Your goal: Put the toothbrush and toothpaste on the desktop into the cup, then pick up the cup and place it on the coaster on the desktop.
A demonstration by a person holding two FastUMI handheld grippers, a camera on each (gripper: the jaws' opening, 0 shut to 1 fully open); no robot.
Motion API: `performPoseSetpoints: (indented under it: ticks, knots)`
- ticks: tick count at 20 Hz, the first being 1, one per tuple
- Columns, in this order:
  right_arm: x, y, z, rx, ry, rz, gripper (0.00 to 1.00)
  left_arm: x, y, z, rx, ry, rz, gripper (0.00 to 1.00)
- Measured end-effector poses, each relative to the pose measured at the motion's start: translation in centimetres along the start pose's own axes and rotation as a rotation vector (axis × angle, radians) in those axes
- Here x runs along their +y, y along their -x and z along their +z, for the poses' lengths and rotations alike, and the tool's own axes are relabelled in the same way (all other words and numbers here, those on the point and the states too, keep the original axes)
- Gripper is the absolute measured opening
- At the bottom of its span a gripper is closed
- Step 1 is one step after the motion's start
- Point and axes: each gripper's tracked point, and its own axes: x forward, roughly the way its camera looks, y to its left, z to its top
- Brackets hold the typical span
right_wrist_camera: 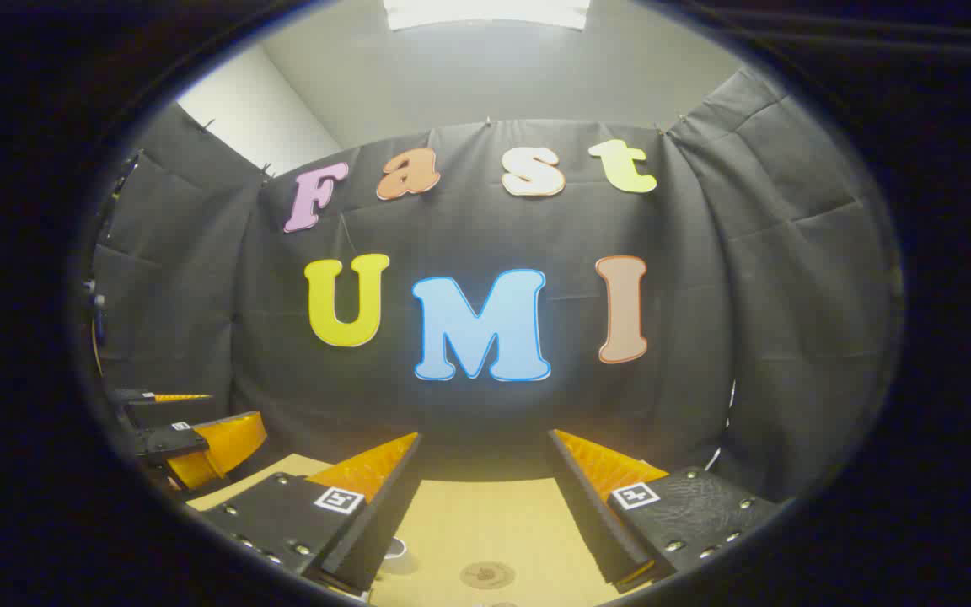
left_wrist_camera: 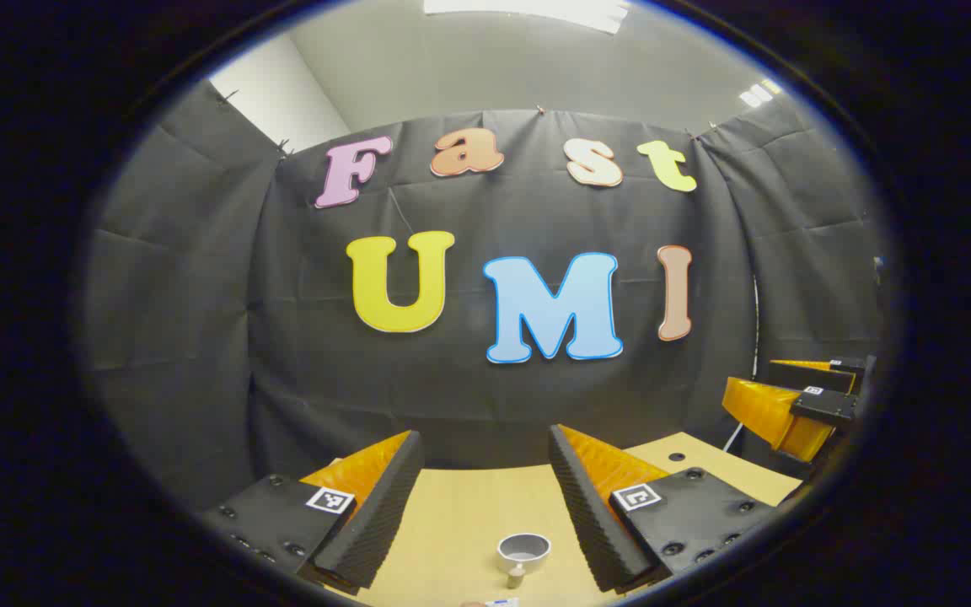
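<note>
In the left gripper view a grey cup (left_wrist_camera: pixel 524 548) stands upright on the wooden desktop (left_wrist_camera: pixel 460 523), low between my left gripper's (left_wrist_camera: pixel 485 438) open fingers and a little toward the right one. Just in front of the cup is a small pale cap-like piece (left_wrist_camera: pixel 516 575), with a white-and-blue bit (left_wrist_camera: pixel 494 602) cut off at the lower edge. In the right gripper view a round brown coaster (right_wrist_camera: pixel 487 575) lies on the desktop (right_wrist_camera: pixel 485 514) below my open right gripper (right_wrist_camera: pixel 484 438). The cup's rim (right_wrist_camera: pixel 397 548) peeks out beside its left finger. Nothing is held.
The right gripper (left_wrist_camera: pixel 751 378) hovers over the table's right end in the left gripper view, near a small dark hole (left_wrist_camera: pixel 676 456). The left gripper (right_wrist_camera: pixel 237 410) shows at the far left of the right gripper view. The black booth wall closes off the back.
</note>
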Motion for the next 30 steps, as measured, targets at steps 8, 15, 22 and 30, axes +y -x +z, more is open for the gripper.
performPoseSetpoints:
  ticks: [8,15,22,30]
  knots:
    - [1.0,-0.9,-1.4,0.05,0.01,0.033,0.91,0.5,-1.0,-2.7,0.072,0.034,0.015,0.94]
    - [1.3,-1.7,-2.3,0.083,0.025,0.054,0.91,-0.7,-1.6,-4.7,0.126,0.025,0.002,0.94]
    - [0.9,-2.4,-9.0,0.291,0.035,0.072,0.91,-1.9,-2.4,-12.8,0.325,0.015,-0.034,0.98]
    - [0.1,1.0,-21.8,0.678,-0.008,0.063,0.92,-2.8,0.3,-25.5,0.631,0.054,-0.048,0.94]
